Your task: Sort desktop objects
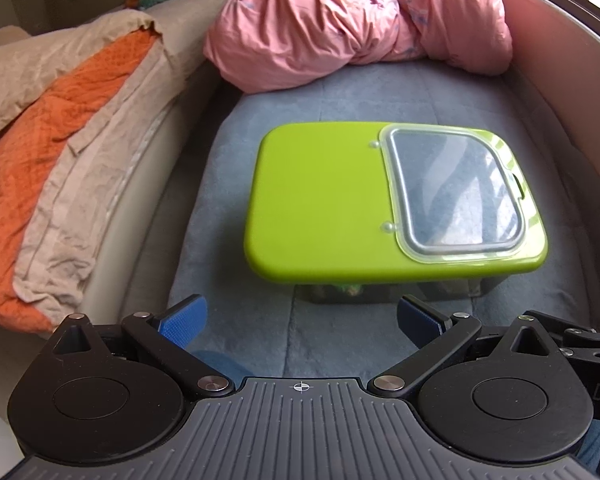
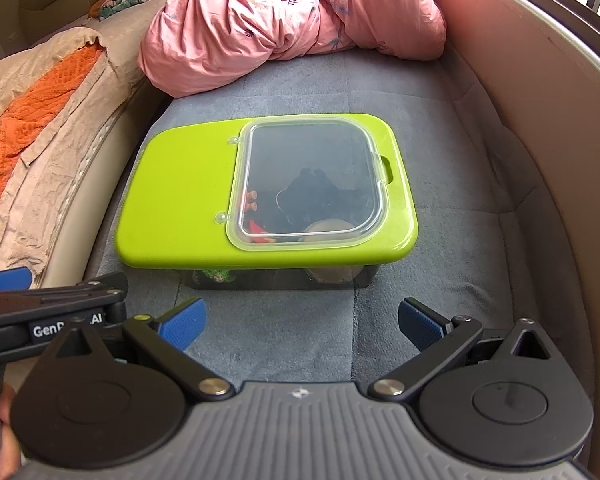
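Note:
A clear storage box with a lime-green lid sits on a grey-blue mat; it also shows in the right wrist view. The lid has a closed transparent hatch. Through the hatch I see dark, red and beige objects inside. My left gripper is open and empty, just short of the box's near side. My right gripper is open and empty, also in front of the box. The left gripper's body shows at the left edge of the right wrist view.
A pink bundled quilt lies behind the box. Orange and beige bedding is piled on the left. A curved padded wall borders the mat on the right.

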Tool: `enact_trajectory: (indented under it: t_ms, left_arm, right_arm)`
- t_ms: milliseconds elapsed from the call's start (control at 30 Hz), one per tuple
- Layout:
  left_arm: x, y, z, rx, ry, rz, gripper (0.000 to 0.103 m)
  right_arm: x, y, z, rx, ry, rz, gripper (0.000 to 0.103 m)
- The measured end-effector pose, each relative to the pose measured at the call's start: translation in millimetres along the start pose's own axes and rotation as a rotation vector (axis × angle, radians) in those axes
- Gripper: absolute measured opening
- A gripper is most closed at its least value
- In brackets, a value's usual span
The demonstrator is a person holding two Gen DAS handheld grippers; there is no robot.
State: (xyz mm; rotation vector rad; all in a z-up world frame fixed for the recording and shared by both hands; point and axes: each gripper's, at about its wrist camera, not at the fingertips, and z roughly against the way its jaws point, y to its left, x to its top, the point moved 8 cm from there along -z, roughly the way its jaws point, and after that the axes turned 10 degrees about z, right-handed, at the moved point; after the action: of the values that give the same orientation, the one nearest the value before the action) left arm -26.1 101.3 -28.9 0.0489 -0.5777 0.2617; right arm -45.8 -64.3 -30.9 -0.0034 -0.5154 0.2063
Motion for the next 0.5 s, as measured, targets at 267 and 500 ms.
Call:
enact_trajectory:
  t_ms: [267,500]
  left_arm:
    - [0.1,2.5,-2.5,-0.016,0.010,0.023,0.103]
    - [0.7,6.4,-3.9,-0.030,0.014,0.055,0.103]
  right_arm:
    - [-0.5,1.8,0.2,0.005,0.003,0.007,0.103]
    - [-3.3,3.7,0.3,0.007,0.009,0.015,0.103]
